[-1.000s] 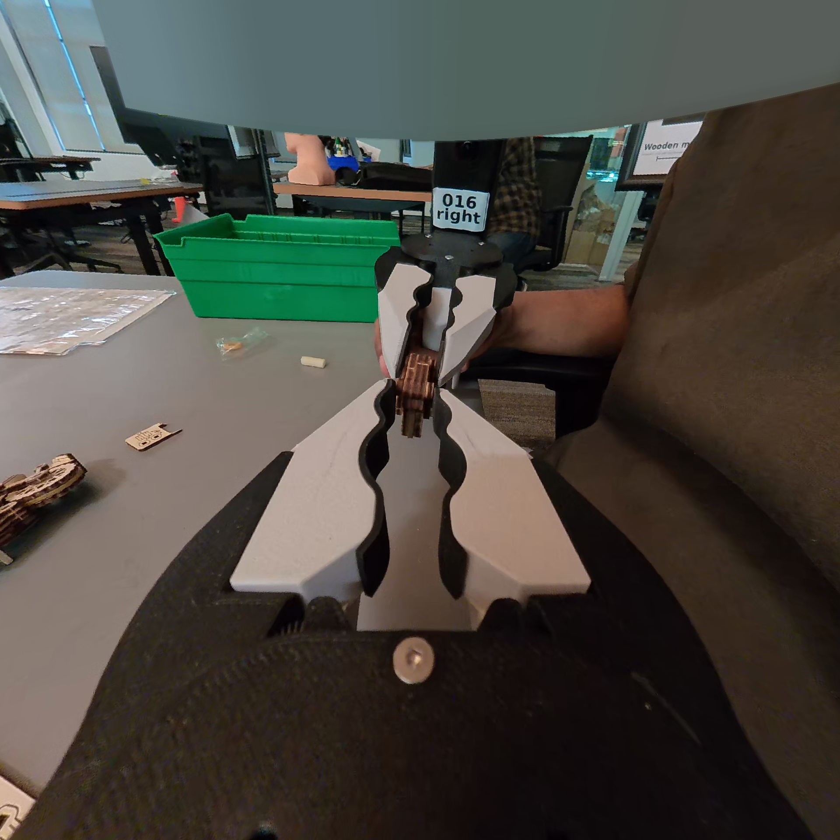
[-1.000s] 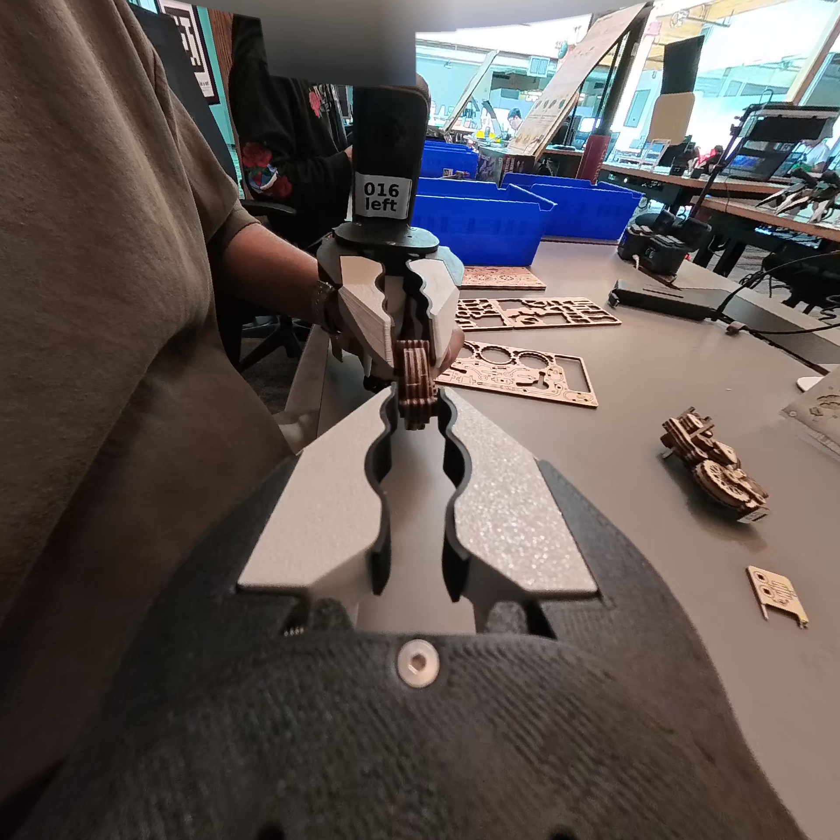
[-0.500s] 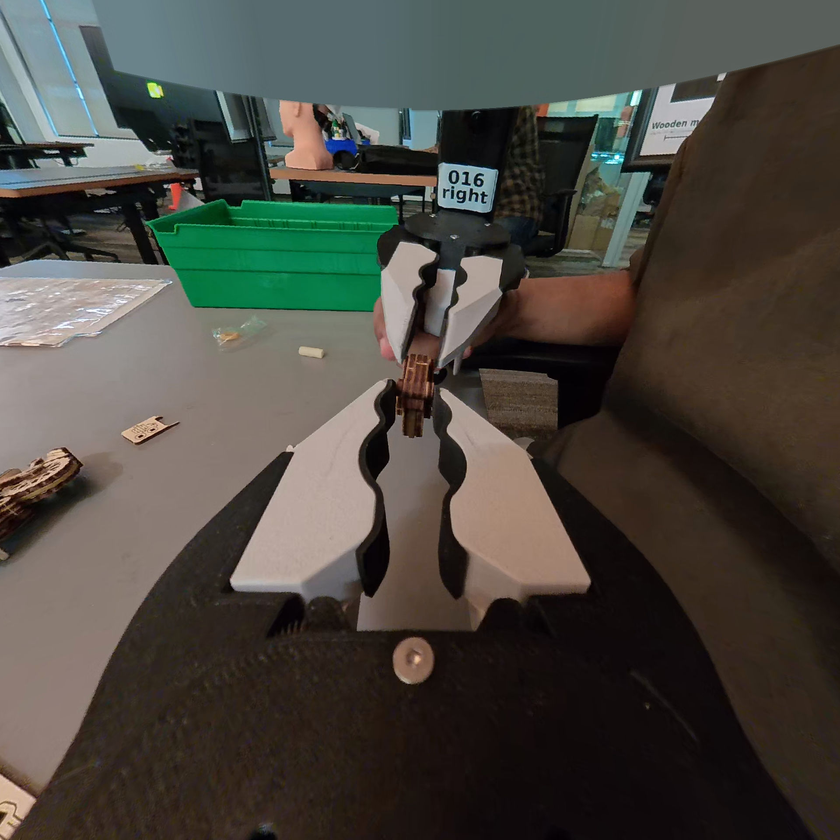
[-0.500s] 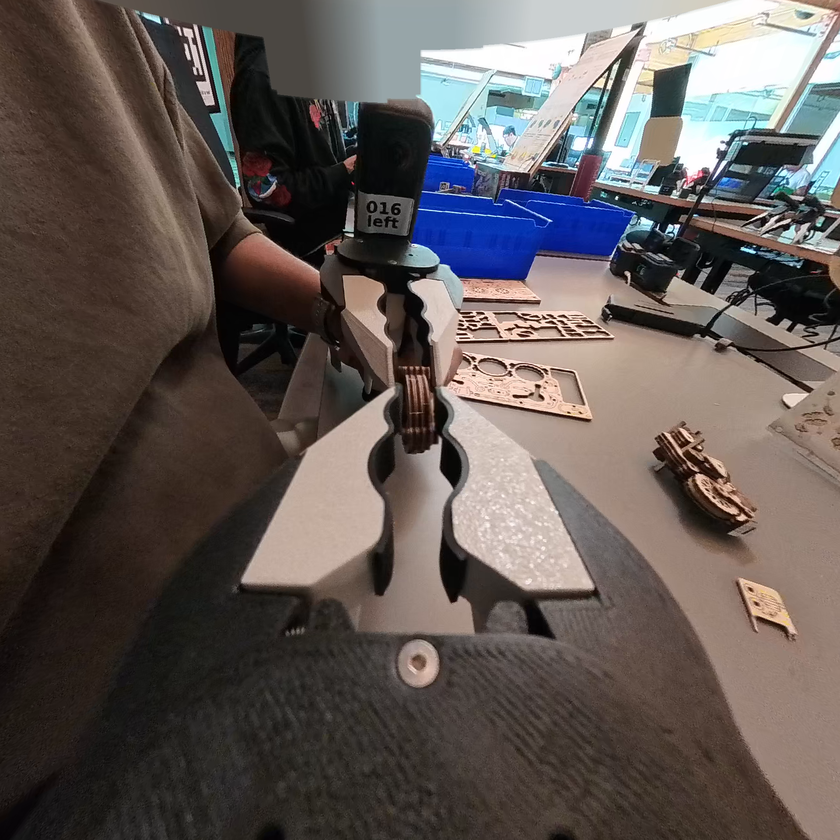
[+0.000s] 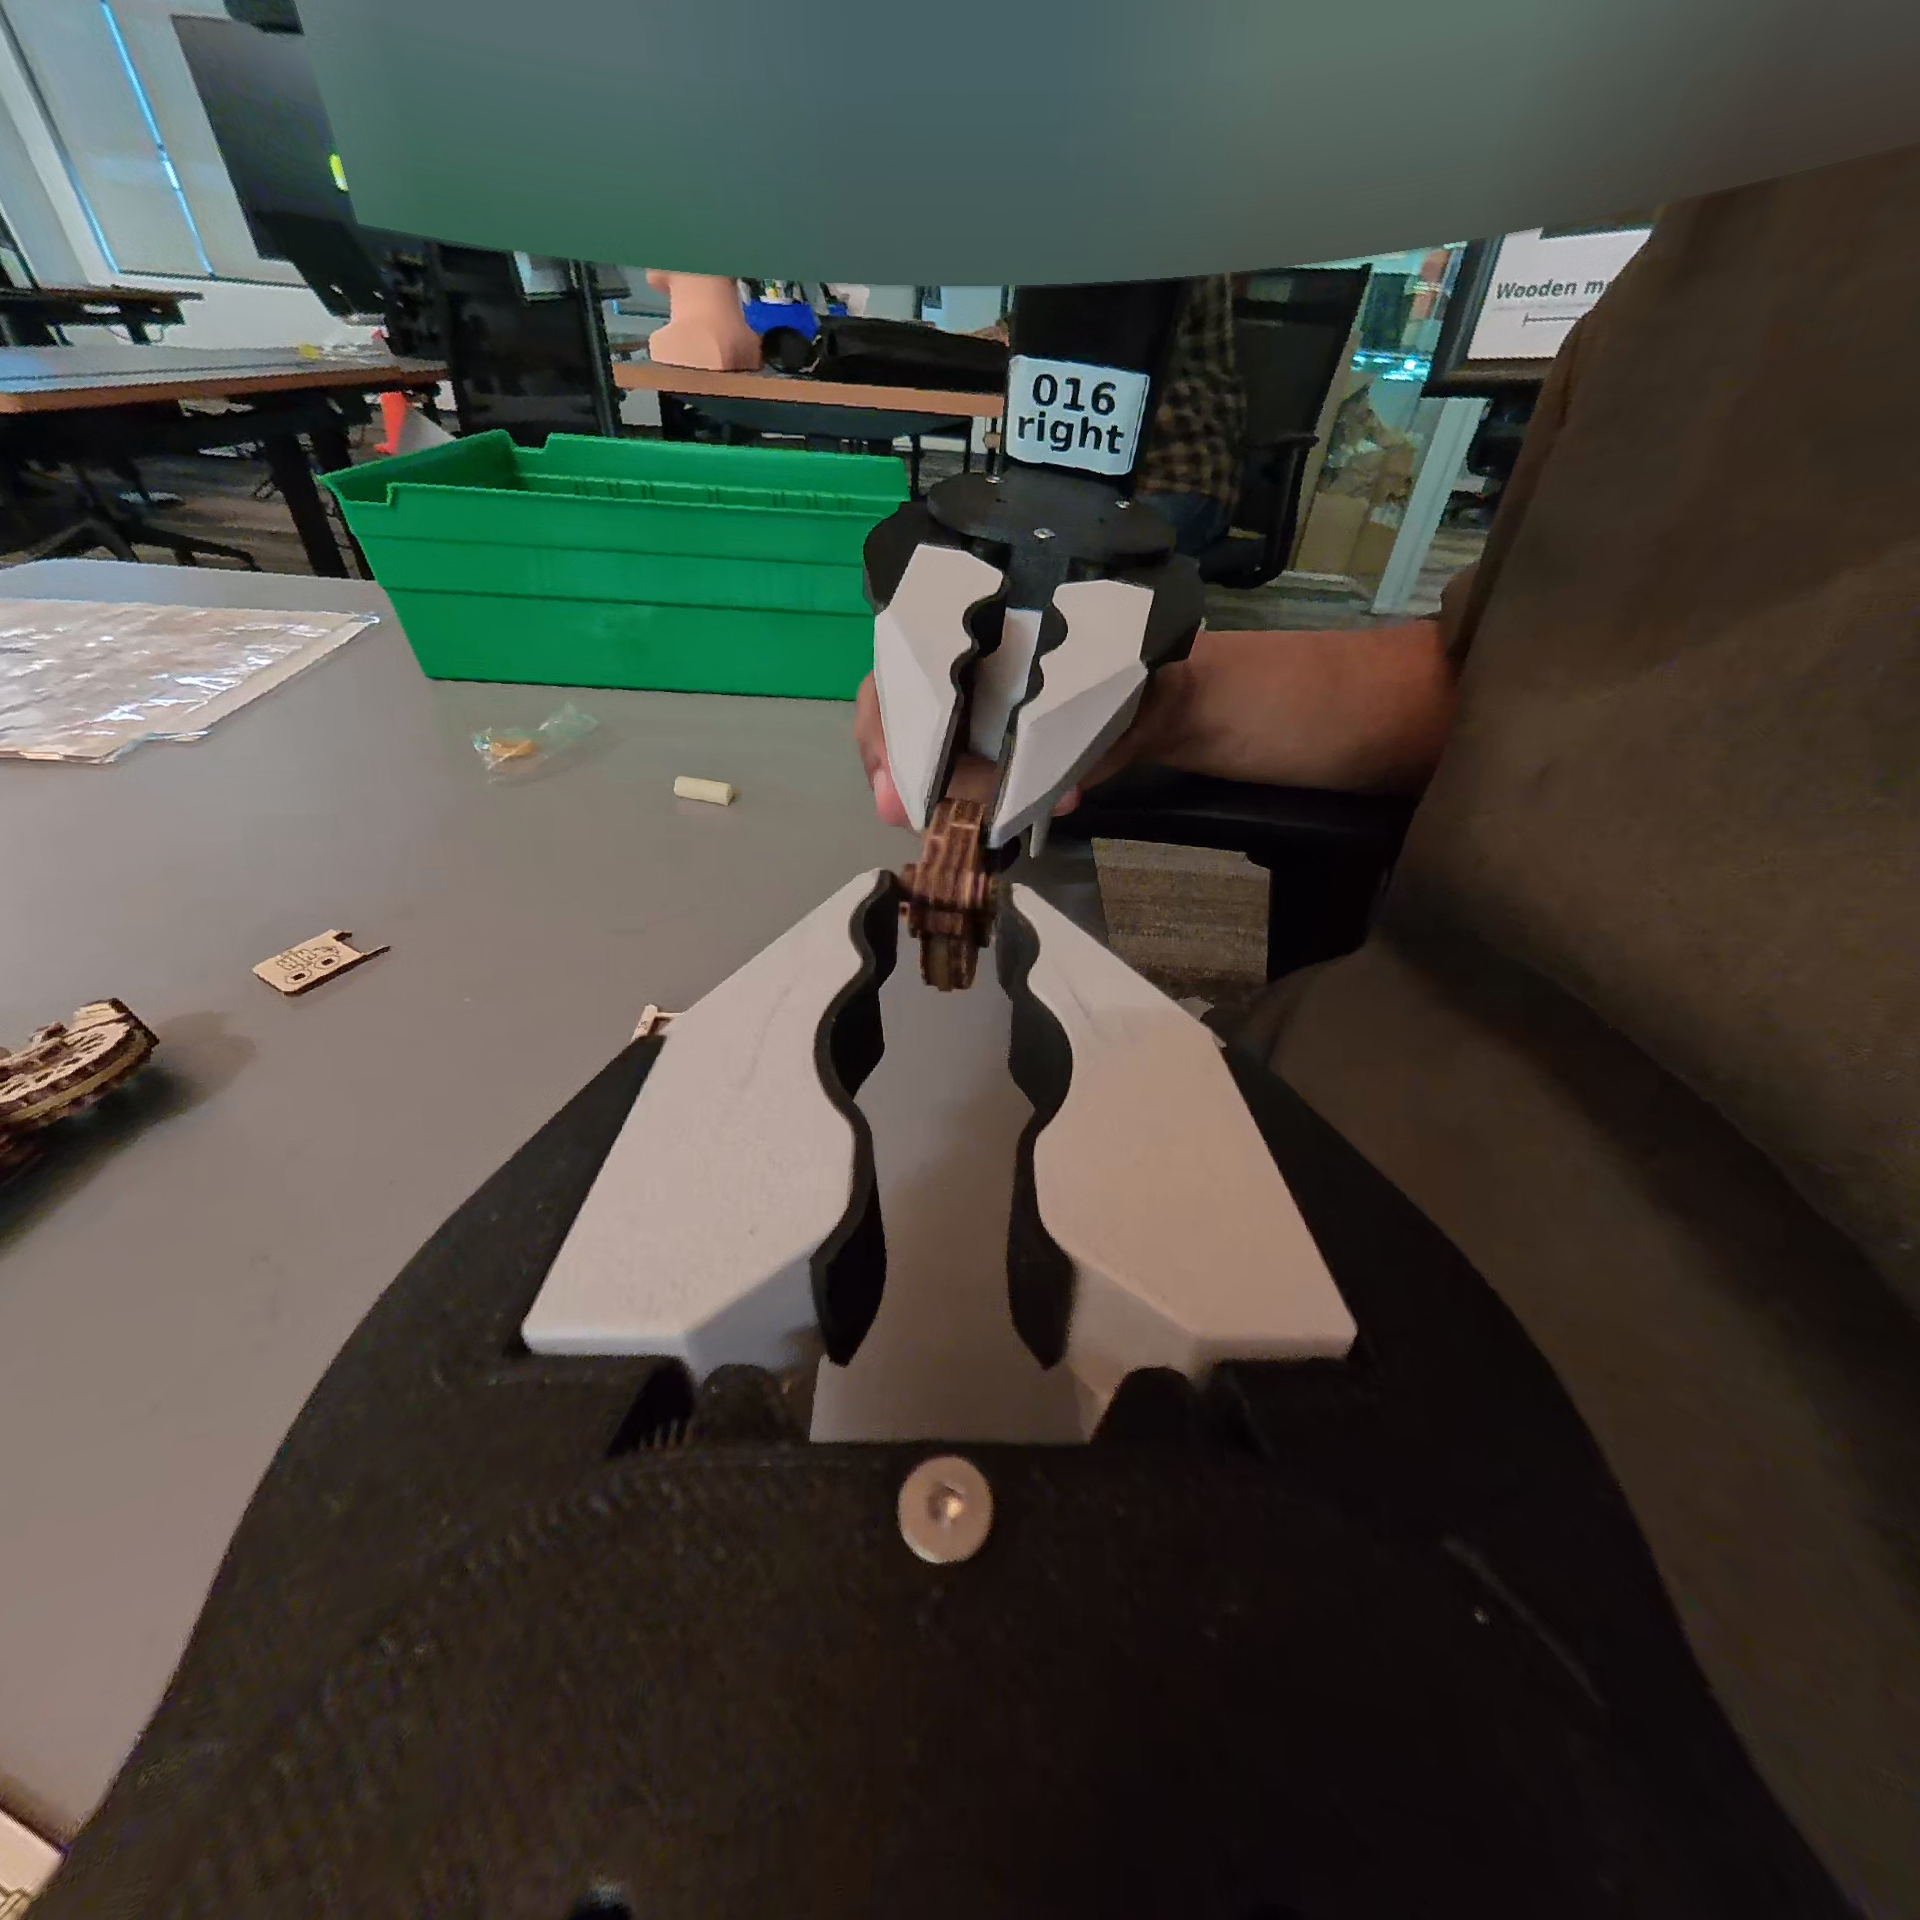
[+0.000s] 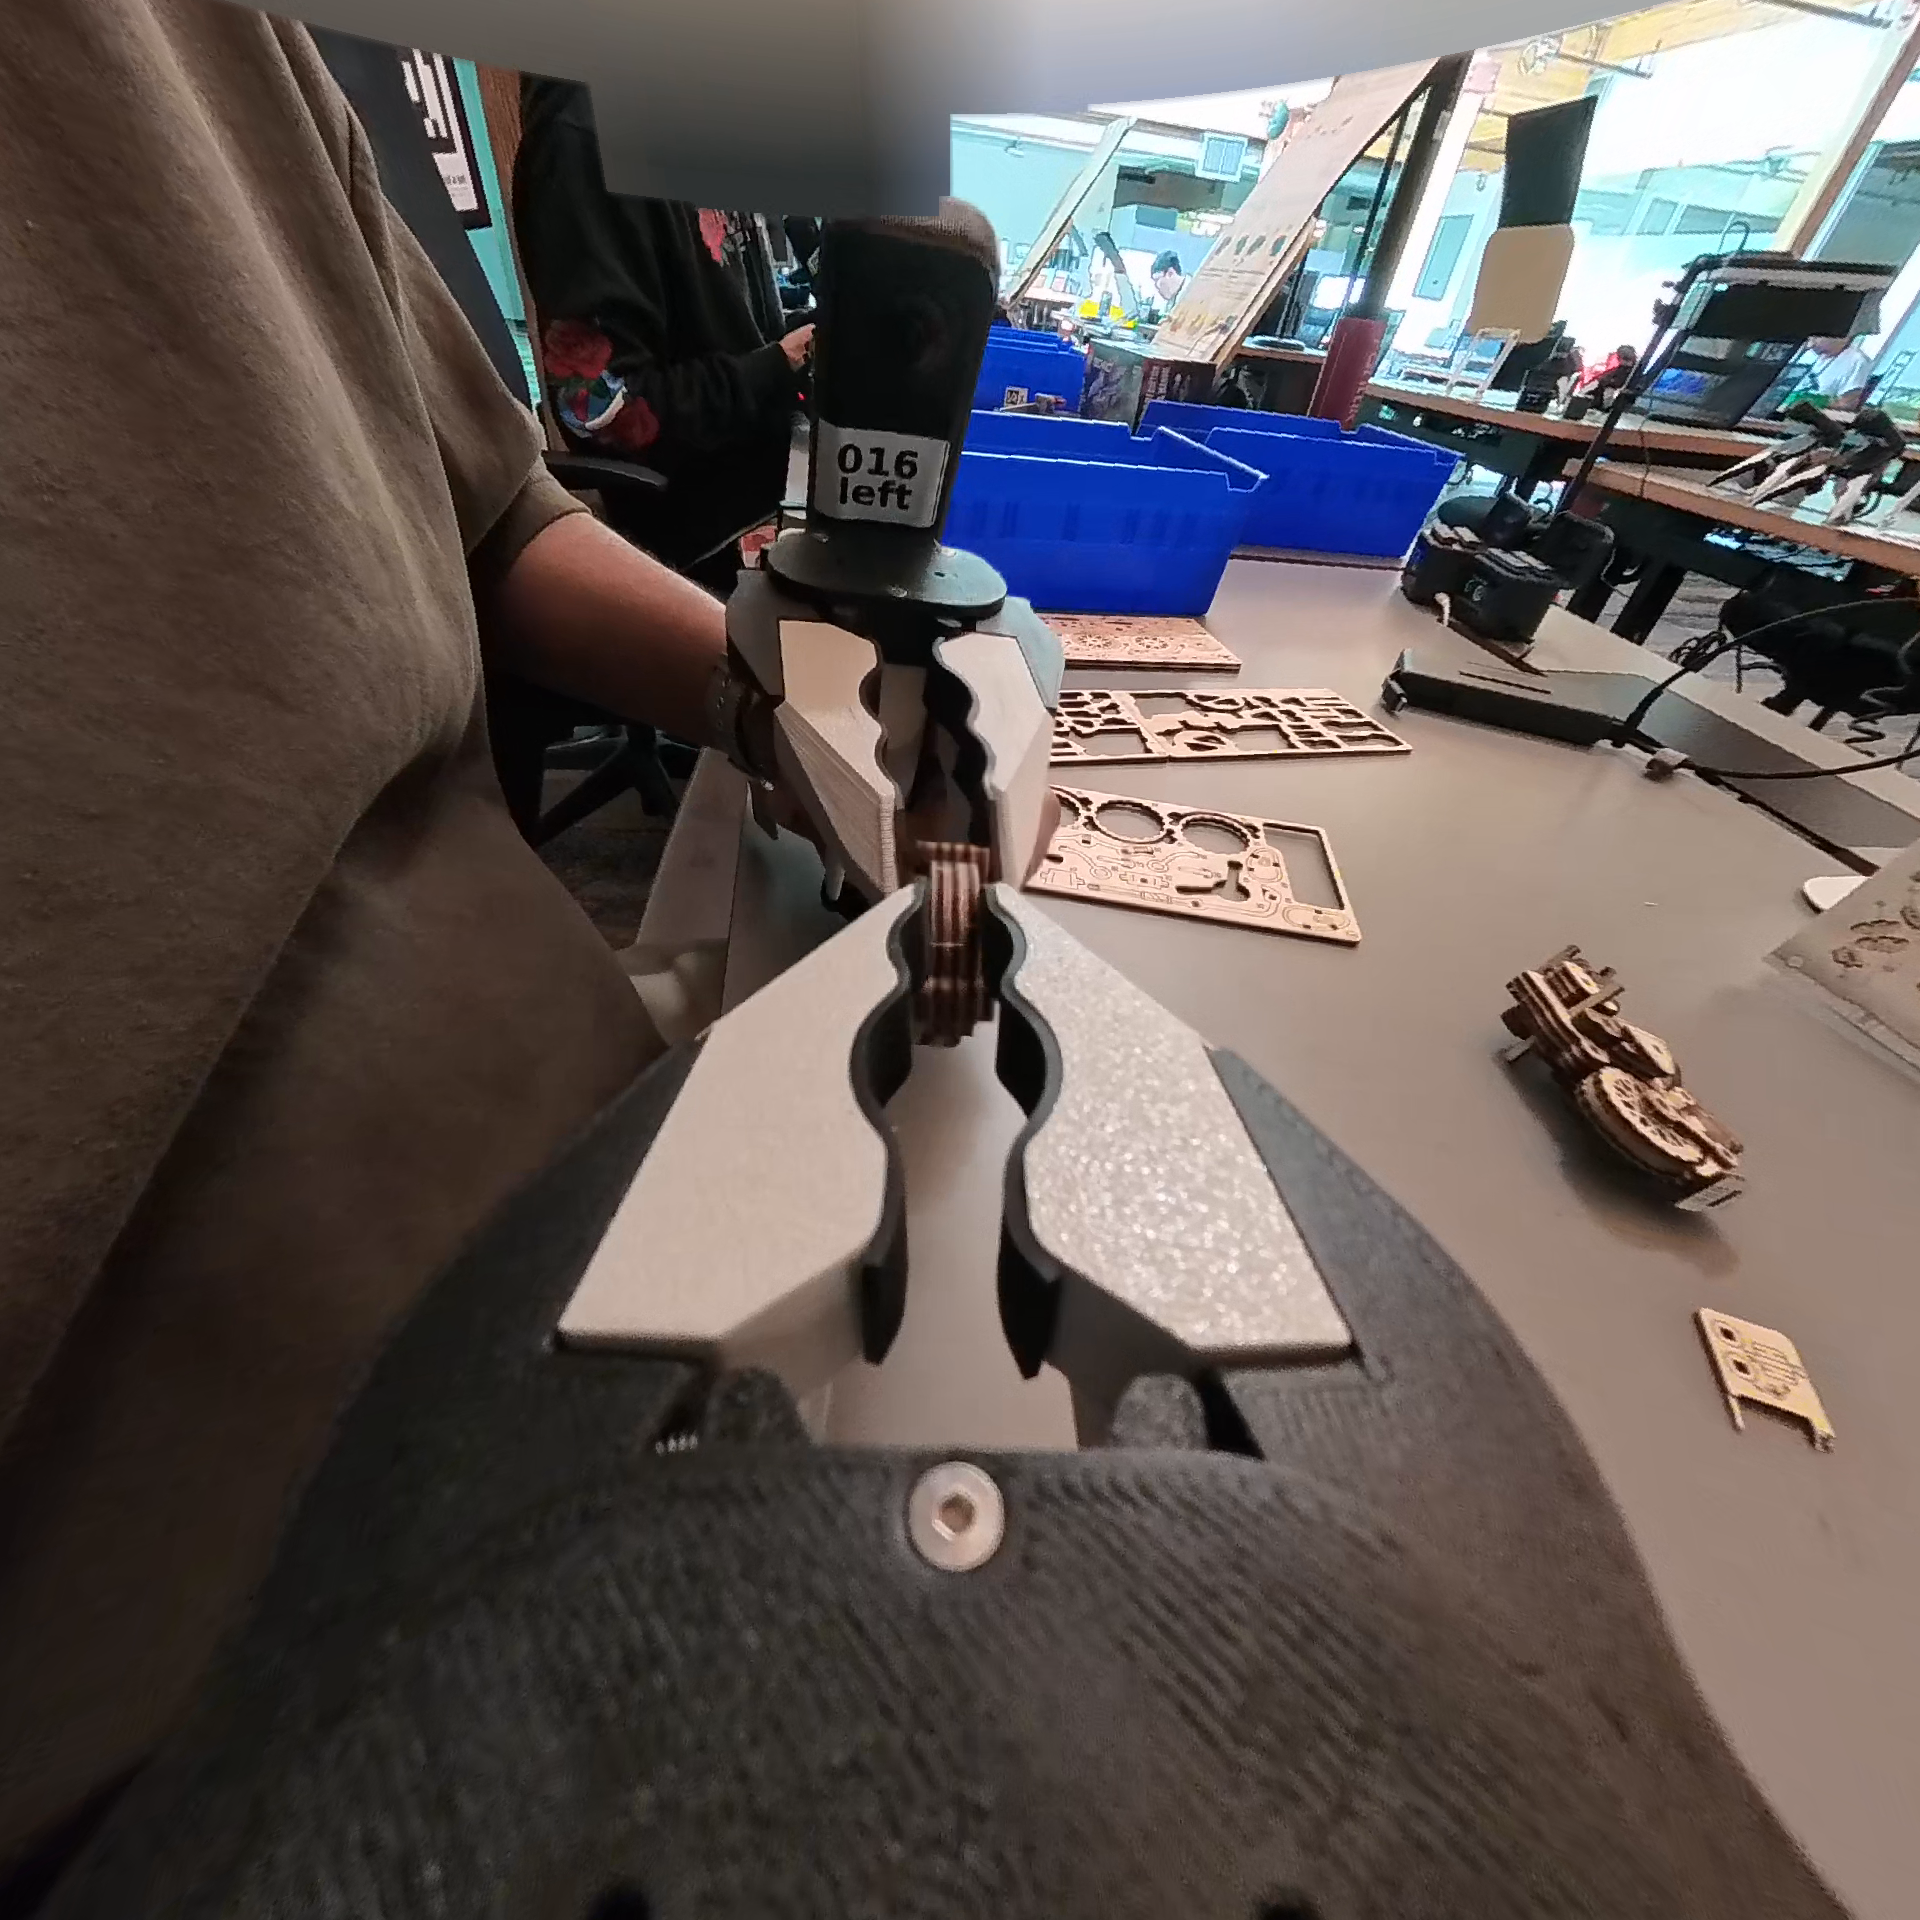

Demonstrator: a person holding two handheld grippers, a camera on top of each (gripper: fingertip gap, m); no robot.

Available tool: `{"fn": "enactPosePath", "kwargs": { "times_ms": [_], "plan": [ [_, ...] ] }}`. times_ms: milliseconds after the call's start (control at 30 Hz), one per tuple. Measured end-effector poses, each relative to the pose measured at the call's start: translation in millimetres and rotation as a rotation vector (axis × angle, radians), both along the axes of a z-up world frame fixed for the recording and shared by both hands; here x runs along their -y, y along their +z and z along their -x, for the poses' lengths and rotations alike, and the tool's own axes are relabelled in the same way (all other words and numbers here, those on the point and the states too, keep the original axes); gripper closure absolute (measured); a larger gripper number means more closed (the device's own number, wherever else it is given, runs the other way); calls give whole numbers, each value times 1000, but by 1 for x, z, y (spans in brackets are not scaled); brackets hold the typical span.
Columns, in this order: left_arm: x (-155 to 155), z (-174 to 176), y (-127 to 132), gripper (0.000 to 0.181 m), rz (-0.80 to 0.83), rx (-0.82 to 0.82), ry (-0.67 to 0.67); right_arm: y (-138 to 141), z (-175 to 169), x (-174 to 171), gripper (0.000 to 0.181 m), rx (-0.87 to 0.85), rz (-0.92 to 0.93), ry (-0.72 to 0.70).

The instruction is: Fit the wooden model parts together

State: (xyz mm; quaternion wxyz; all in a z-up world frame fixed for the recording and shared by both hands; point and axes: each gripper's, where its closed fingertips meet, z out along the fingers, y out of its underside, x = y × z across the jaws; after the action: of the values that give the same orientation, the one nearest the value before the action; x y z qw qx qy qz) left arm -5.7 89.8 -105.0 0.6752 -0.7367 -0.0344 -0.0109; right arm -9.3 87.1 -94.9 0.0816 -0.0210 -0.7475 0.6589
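A small layered wooden part (image 5: 948, 906) hangs in the air in front of the person's torso, off the table's near edge. My left gripper (image 5: 943, 902) is shut on its near end. My right gripper (image 5: 964, 823) faces it from the far side and is shut on the other end. In the right wrist view the same stacked wooden part (image 6: 951, 956) sits between my right gripper's (image 6: 951, 920) tips, with the left gripper (image 6: 940, 847) clamped on it from beyond. I cannot tell whether it is one piece or two pressed together.
On the grey table there are a green bin (image 5: 623, 571), a plastic bag (image 5: 525, 732), a small wooden tab (image 5: 312, 958) and a part-built wooden model (image 5: 73, 1060). The right wrist view shows blue bins (image 6: 1091, 520), cut wooden sheets (image 6: 1195, 873), the model (image 6: 1621, 1081) and the tab (image 6: 1761, 1387). The tips of both grippers are at nearly the same place.
Both grippers stay shut on the wooden part. The pair has shifted slightly, so the background has moved in both views. Nothing was let go.
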Motion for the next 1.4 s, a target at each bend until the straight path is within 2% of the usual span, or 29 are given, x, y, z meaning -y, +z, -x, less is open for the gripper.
{"fn": "enactPosePath", "kwargs": {
  "times_ms": [367, 767, 1000, 1133, 1400],
  "plan": [
    [0, 3, -1, 161, 0, 13, 13, 15, 6, -7, 175, 55, 96, -14],
    [0, 5, 0, 170, -12, 19, 19, 9, 4, -4, 175, 36, 73, -4],
    [-1, 6, -3, 161, -4, 125, -5, 20, 7, -4, 175, 121, 164, -5],
    [-1, 3, -2, 172, -7, 113, -16, 15, 7, -1, 174, 152, 147, -1],
    [2, 5, 2, 175, -35, 81, -3, 10, 9, -5, 174, 133, 118, -3]
  ]
}}
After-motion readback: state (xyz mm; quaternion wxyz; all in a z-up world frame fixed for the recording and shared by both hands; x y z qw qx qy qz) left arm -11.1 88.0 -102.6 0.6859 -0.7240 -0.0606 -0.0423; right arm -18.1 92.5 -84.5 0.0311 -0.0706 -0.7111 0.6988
